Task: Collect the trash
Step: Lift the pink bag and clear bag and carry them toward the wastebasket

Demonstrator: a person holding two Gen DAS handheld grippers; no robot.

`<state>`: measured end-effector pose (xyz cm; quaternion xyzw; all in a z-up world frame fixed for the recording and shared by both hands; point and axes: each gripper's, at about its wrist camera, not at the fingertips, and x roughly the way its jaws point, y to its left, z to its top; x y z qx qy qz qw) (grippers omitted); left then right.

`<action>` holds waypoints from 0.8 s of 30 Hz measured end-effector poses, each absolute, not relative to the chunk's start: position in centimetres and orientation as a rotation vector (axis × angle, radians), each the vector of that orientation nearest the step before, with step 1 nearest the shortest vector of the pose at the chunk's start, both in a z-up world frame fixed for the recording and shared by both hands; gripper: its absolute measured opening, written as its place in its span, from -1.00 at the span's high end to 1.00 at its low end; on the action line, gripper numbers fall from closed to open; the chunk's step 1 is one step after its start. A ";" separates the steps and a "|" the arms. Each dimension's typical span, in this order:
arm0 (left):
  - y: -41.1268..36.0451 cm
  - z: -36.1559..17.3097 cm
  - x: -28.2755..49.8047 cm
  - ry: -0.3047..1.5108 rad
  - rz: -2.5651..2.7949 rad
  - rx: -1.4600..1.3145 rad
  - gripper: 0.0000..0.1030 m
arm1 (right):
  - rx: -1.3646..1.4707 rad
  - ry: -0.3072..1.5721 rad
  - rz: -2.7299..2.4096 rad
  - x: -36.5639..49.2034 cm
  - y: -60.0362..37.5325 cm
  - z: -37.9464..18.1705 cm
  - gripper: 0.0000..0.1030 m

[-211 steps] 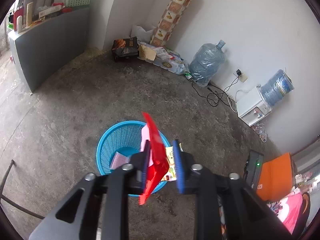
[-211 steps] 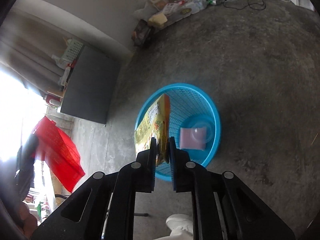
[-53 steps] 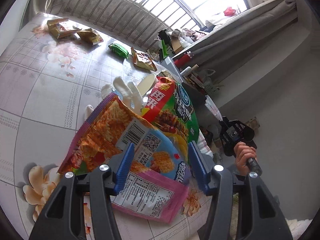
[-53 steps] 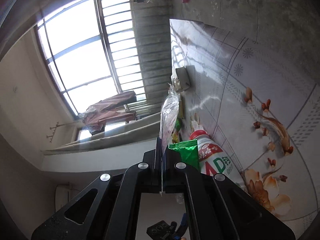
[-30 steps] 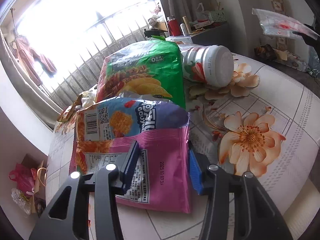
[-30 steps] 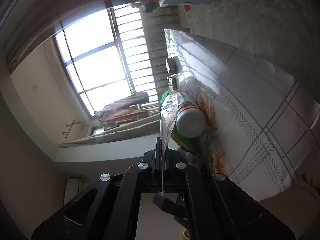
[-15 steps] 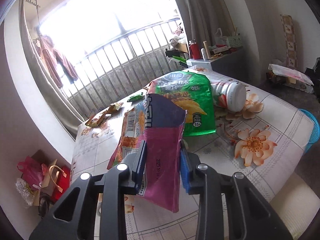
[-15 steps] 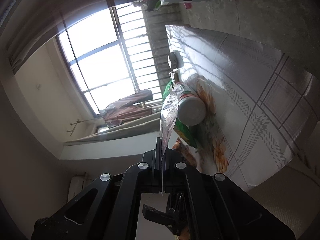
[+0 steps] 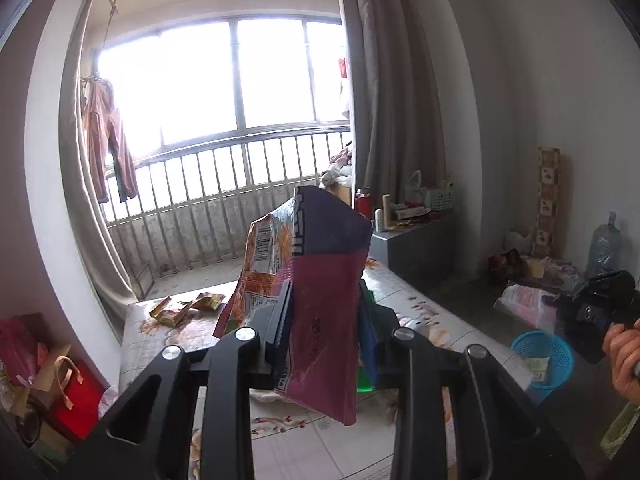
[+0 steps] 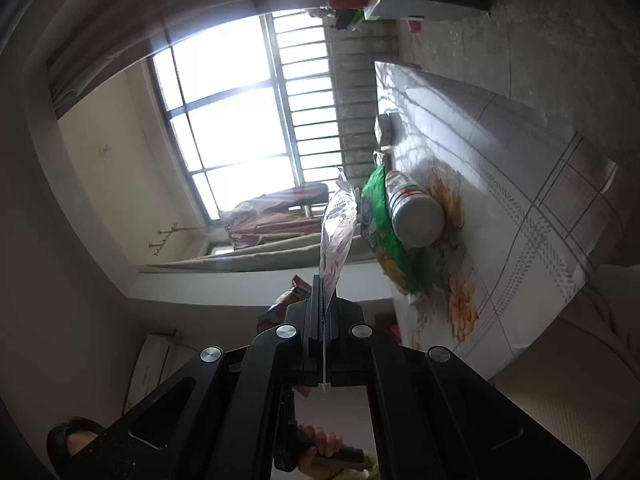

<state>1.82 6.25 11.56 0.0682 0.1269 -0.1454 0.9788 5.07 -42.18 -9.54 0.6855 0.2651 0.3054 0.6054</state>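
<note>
My left gripper (image 9: 325, 304) is shut on a pink and purple snack bag (image 9: 320, 264), which hangs upright above the floral table (image 9: 288, 440). At the right edge of the left wrist view, a hand (image 9: 624, 356) holds my right gripper (image 9: 600, 312) with a clear plastic wrapper (image 9: 524, 304) above a blue basket (image 9: 544, 354) on the floor. In the right wrist view, my right gripper (image 10: 325, 308) is shut on that thin clear wrapper (image 10: 338, 224). A green chip bag (image 10: 380, 240) and a white bottle (image 10: 416, 212) lie on the table (image 10: 520, 220).
Small orange wrappers (image 9: 184, 306) lie at the table's far end near the window railing. A grey cabinet (image 9: 416, 248) stands by the curtain, and a water jug (image 9: 606, 248) stands against the right wall. Red bags (image 9: 76, 396) sit on the floor at the left.
My left gripper closed on the snack bag and lifted it off the table, tilting up toward the window. The right gripper shifted a little, still pinching the clear wrapper.
</note>
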 end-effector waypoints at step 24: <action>-37.5 -0.8 12.5 0.860 -1.071 0.140 0.35 | 1.337 0.515 -0.290 -7.9 -61.6 -17.9 1.00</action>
